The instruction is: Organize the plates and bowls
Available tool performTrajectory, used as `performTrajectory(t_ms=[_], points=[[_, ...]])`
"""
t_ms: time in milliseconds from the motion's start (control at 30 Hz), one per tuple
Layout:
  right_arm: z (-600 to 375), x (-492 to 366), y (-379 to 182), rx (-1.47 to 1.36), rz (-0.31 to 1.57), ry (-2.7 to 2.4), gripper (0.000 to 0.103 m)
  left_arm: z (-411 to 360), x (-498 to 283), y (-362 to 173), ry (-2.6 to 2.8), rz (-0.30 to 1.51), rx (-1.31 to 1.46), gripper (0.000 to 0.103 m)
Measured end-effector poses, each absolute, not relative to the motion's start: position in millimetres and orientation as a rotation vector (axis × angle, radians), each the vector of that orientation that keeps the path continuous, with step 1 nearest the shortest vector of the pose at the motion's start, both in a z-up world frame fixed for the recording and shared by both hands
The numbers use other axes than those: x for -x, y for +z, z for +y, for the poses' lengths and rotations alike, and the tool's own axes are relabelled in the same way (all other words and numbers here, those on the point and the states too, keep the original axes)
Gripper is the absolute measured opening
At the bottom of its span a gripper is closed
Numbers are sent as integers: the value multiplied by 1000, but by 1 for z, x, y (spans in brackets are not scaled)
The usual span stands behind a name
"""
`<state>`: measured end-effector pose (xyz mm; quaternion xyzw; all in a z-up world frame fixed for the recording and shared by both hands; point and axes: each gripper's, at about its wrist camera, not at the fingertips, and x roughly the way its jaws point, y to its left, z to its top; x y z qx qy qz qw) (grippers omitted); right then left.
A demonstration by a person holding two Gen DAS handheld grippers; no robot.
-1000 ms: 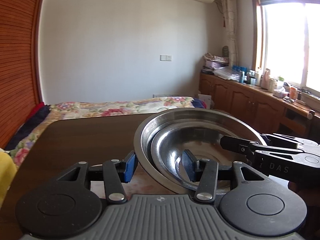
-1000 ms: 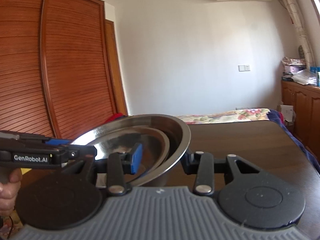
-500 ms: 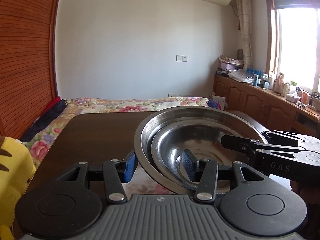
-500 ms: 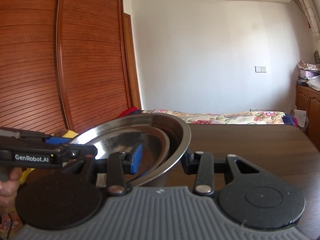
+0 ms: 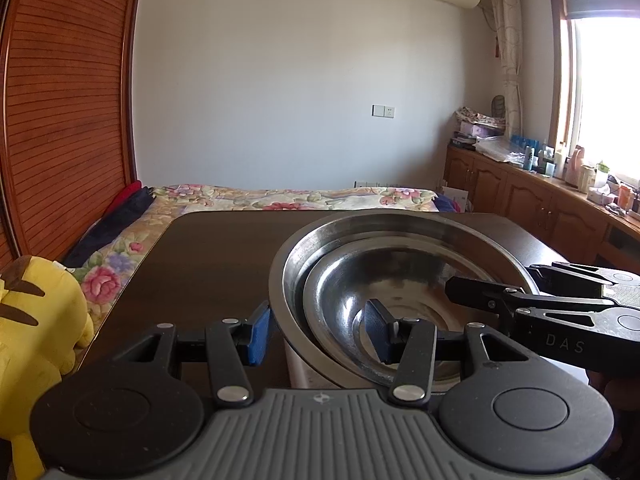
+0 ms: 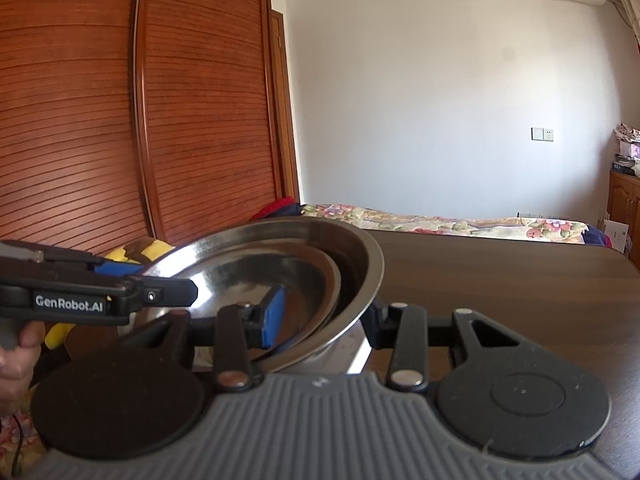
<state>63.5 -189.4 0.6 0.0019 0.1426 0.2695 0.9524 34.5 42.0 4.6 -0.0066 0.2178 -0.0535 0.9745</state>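
Two steel bowls sit nested, a smaller inner bowl (image 5: 400, 276) inside a wide outer bowl (image 5: 400, 226), above a dark wooden table (image 5: 216, 256). My left gripper (image 5: 316, 334) is shut across both walls at the near left rim, one blue pad outside and one inside. In the right wrist view, my right gripper (image 6: 322, 318) is shut on the opposite side of the outer bowl (image 6: 360, 256) and inner bowl (image 6: 280, 268). Each view shows the other gripper's black fingers at the far rim. Something white (image 5: 304, 372) lies under the bowls, mostly hidden.
A yellow plush toy (image 5: 36, 320) sits off the table's left edge. Behind the table lies a bed with a floral cover (image 5: 280, 196). A slatted wooden wardrobe (image 6: 120, 120) fills the left, and low cabinets (image 5: 540, 204) with clutter run under the window on the right.
Both grippers have swung left together with the bowls still gripped. The wardrobe and the yellow plush have come further into view. Neither grip has changed.
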Motion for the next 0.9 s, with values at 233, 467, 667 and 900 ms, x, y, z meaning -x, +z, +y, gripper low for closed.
performTrajectory(t_ms=[233, 467, 667, 900], points=[[-185, -65, -5, 10, 316, 540, 43, 45, -39, -4, -107, 467, 24, 52], [-184, -67, -11, -12, 346, 547, 43, 45, -39, -8, -102, 468, 18, 52], [-185, -69, -13, -39, 359, 557, 45, 44, -37, -9, -101, 461, 3, 52], [-179, -65, -11, 4, 343, 540, 76, 43, -36, -9, -82, 458, -4, 64]])
